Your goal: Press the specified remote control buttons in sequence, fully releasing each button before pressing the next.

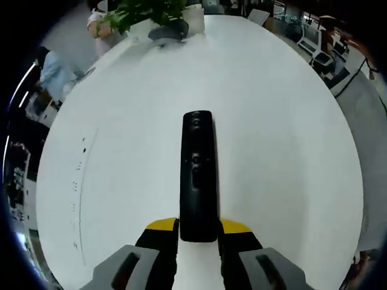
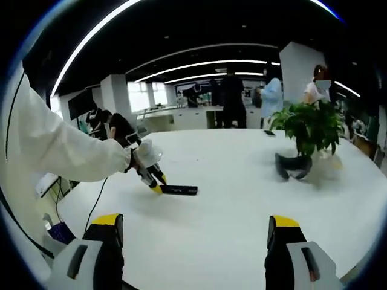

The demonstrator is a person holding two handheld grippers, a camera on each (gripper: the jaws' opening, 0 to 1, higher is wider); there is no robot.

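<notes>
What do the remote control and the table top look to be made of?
Remote control: likely black plastic, faintly glossy, with a soft sheen along its body and moulded buttons. Table top: smooth white surface, probably laminate or painted board; it shows diffuse light and no grain. The left claw clamps the remote's near end.

Open office: dark ceiling (image 2: pixel 181 24) with curved light strips (image 2: pixel 205 62), white pillars (image 2: pixel 115 93), round white tabletop (image 2: pixel 230 199), potted plant (image 2: pixel 311 127).
</notes>
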